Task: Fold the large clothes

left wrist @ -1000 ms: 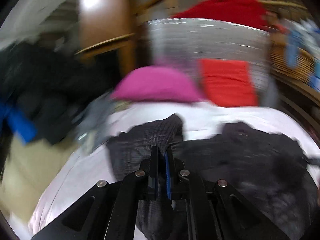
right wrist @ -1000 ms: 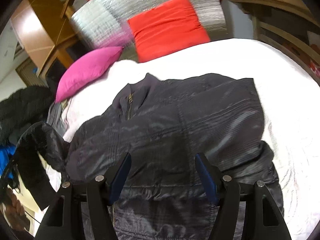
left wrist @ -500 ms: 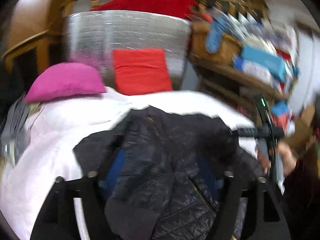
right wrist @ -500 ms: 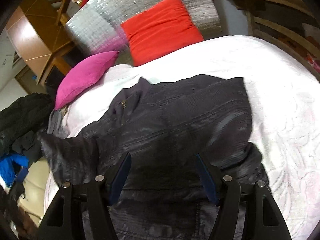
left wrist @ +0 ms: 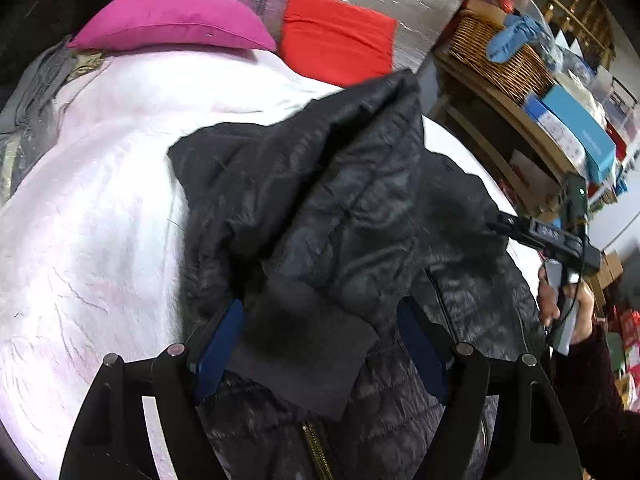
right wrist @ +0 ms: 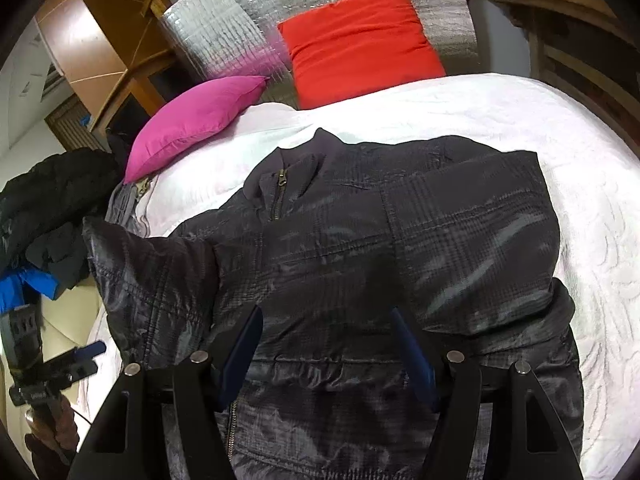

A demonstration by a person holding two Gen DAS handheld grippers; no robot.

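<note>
Lying across the middle of the white bed (right wrist: 560,152), the dark quilted jacket (right wrist: 400,240) sits front up with its collar and brass zipper toward the pillows. Look at the left sleeve (left wrist: 320,208): it is draped over the jacket's body, its plain cuff (left wrist: 304,352) resting between the blue pads of the left hand-held gripper (left wrist: 320,344). Those jaws have just been opening and now stand wide apart, the pads clear of the cloth, so nothing is pinched. Over on the other side, the right hand-held gripper (right wrist: 328,352) hangs above the jacket's lower half with its jaws spread too, gripping nothing; fabric shows between the pads but they do not press on it. In the left wrist view the right tool appears at the far edge, a hand (left wrist: 568,308) in a dark red sleeve wrapped round its handle. At the head of the bed a pink pillow (right wrist: 192,120) lies beside a red pillow (right wrist: 360,40), which leans on a silver foil panel (right wrist: 224,32). A wicker basket (left wrist: 500,64) sits on the wooden shelf by the bed, and a heap of dark clothes (right wrist: 52,200) lies off the bed's other side.
</note>
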